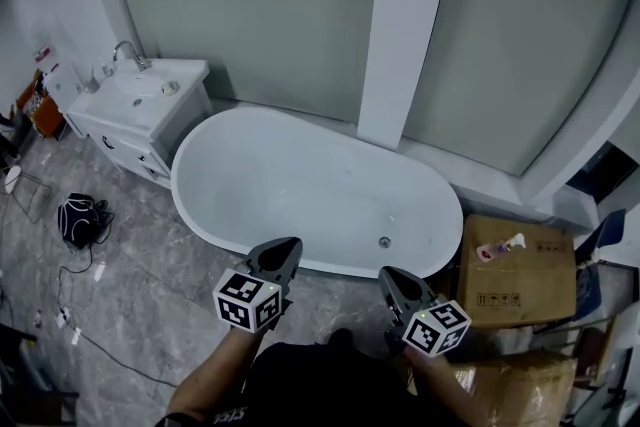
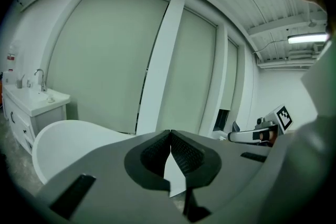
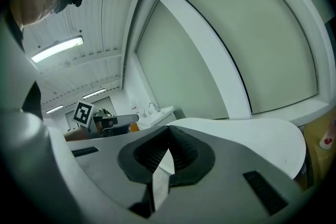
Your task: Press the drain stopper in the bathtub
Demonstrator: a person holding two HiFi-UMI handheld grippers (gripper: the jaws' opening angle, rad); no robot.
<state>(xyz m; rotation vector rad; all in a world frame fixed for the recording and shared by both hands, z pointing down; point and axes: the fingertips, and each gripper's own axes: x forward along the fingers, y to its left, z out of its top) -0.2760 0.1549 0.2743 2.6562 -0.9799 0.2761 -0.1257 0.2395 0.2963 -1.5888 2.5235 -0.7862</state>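
A white oval bathtub (image 1: 230,155) stands on the grey floor, and its small round metal drain stopper (image 1: 384,242) sits on the tub bottom near the right end. My left gripper (image 1: 283,252) hovers just outside the tub's near rim, shut with nothing between its jaws. My right gripper (image 1: 395,277) is shut and empty too, a little nearer me than the drain stopper. The left gripper view shows the tub's rim (image 2: 58,136) beyond the closed jaw tips (image 2: 170,132). In the right gripper view the tub's rim (image 3: 247,131) curves past the closed jaw tips (image 3: 169,128).
A white vanity with sink and faucet (image 1: 140,100) stands left of the tub. A cardboard box (image 1: 518,270) with a bottle on it sits at the right. A black bag (image 1: 78,218) and cables lie on the floor at the left. A white pillar (image 1: 405,25) rises behind the tub.
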